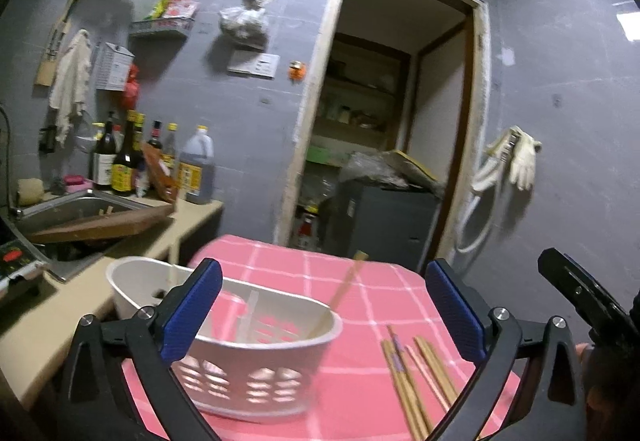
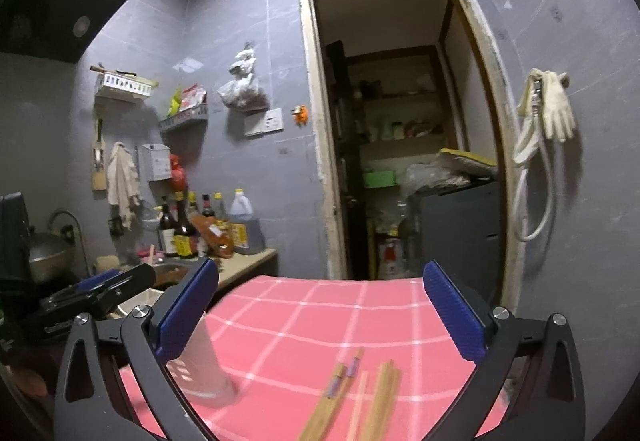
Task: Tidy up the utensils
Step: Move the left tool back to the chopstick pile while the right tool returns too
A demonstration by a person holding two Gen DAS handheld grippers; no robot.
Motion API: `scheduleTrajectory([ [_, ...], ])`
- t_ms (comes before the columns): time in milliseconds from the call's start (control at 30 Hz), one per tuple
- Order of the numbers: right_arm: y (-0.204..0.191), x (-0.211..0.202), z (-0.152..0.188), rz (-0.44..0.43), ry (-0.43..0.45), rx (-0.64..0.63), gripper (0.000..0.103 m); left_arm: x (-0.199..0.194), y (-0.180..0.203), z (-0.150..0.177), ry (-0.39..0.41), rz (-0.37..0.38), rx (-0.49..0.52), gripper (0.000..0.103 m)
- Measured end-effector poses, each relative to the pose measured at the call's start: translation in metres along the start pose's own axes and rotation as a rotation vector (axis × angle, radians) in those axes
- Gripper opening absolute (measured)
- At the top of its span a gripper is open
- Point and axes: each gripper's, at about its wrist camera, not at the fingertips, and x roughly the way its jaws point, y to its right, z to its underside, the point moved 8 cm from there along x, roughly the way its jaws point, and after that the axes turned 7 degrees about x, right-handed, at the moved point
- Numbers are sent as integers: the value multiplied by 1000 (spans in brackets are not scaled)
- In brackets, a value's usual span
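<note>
Both hands are sitting between picks: one chopstick is already standing in the white basket (image 1: 224,325) on the pink desk (image 1: 320,273), and the loose chopsticks (image 1: 416,373) are lying just beside it. Next calls for closing on one. The left tongs (image 1: 324,313) and right tongs (image 2: 320,317) are gaping wide, holding nothing

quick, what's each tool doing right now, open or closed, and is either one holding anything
Left tool: open, holding nothing; the white basket sits below it.
Right tool: open, holding nothing; chopsticks lie loose on the pink cloth.
</note>
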Motion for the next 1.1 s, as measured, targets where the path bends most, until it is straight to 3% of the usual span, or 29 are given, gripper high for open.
scheduleTrajectory([
  [400, 58, -14, 28, 106, -97, 8, 103, 23, 67, 49, -141, 91, 81, 100],
  [667, 82, -4, 54, 138, -188, 48, 103, 44, 79, 91, -276, 96, 110, 100],
  [900, 94, 11, 80, 167, -324, 69, 101, 59, 83, 115, -383, 112, 124, 99],
  [1033, 98, 21, 93, 177, -412, 72, 90, 67, 85, 126, -443, 123, 136, 90],
  [1100, 99, 26, 100, 181, -451, 75, 85, 73, 85, 134, -489, 128, 135, 80],
])
